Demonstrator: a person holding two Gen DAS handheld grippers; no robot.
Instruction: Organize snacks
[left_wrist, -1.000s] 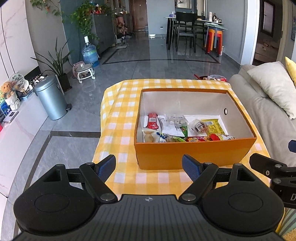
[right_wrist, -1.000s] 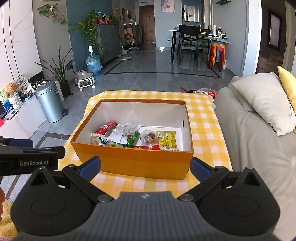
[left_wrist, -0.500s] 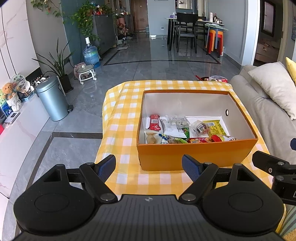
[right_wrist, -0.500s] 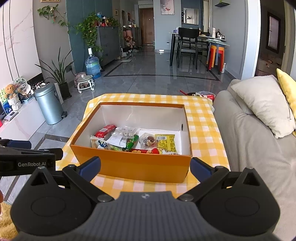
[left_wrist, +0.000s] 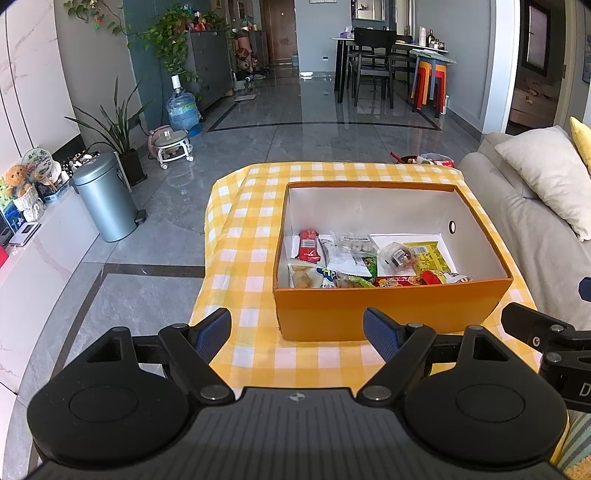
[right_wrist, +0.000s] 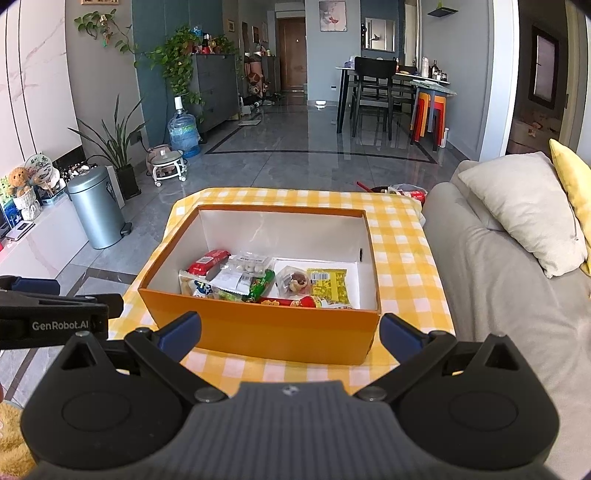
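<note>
1. Left wrist view: the left gripper (left_wrist: 297, 330) hangs with its jaws spread wide and nothing between them, short of the near edge of the table (left_wrist: 236, 236) with its yellow checked cloth. The orange box (left_wrist: 391, 314) stands ahead and to the right of it, long axis running left to right. The snack packets (left_wrist: 354, 258) lie bunched against the box's near wall; the far half of the floor is bare.

2. Right wrist view: the right gripper (right_wrist: 290, 332) is likewise spread and empty. The orange box (right_wrist: 266, 332) sits almost squarely ahead, its near wall just beyond the fingertips (right_wrist: 181, 334). By this alignment the right hand appears better placed to reach the snack packets (right_wrist: 266, 280).
</note>
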